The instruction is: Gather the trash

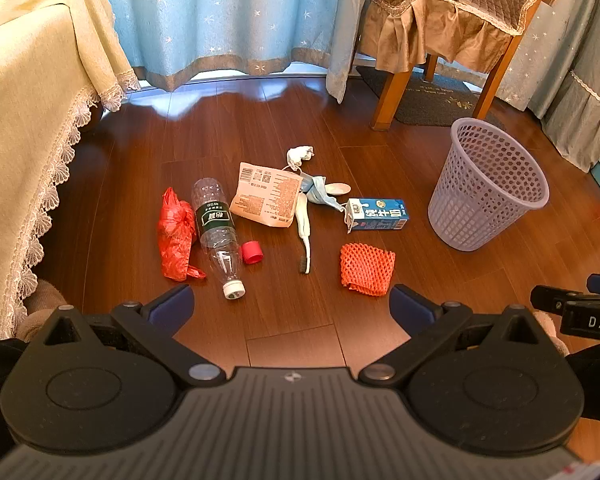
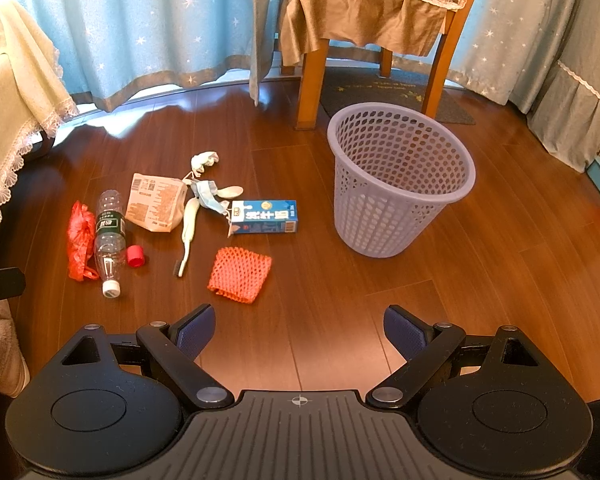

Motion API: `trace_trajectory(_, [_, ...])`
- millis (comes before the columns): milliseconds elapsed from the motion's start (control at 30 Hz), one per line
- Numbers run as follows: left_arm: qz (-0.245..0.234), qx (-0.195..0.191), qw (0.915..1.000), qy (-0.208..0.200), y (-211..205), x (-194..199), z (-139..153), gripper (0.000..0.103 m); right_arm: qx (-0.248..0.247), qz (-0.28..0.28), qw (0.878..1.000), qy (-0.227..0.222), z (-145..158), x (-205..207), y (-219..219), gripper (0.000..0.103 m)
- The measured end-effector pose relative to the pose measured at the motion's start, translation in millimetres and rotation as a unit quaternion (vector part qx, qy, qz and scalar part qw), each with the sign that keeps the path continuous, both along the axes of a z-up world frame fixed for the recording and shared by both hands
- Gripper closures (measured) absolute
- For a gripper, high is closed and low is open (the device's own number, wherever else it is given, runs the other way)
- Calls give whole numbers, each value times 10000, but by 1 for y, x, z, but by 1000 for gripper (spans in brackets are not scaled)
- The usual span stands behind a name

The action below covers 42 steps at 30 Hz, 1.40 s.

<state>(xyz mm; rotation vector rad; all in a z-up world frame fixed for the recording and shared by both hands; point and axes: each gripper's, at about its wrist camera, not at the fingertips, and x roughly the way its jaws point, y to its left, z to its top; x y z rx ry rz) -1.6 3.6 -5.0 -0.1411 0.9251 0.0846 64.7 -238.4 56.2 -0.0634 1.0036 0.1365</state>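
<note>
You are holding the left gripper (image 1: 290, 304) and right gripper (image 2: 299, 326) wide open and empty above the floor; nothing is collected. The orange foam net (image 2: 240, 274), nearest, wants grasping for the basket (image 2: 400, 136).

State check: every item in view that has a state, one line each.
left gripper: open, holding nothing
right gripper: open, holding nothing
basket: upright, looks empty
plastic bottle: lying down, white cap on
red cap: loose, beside the bottle
milk carton: on its side, spout end open
snack bag: flat on the floor
face mask: crumpled
foam net: flat
red plastic bag: crumpled
</note>
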Motion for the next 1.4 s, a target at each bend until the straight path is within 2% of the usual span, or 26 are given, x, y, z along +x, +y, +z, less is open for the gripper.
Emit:
trace_trajectory(767, [-6,-10,10000,32,-4,-1,-5,1,9,62,10000,2,-1,-1,4,14])
trace_trajectory(1400, [-90,-78,9999,122,0,0,-8,1,125,451,9989,-63,4,1,27,14])
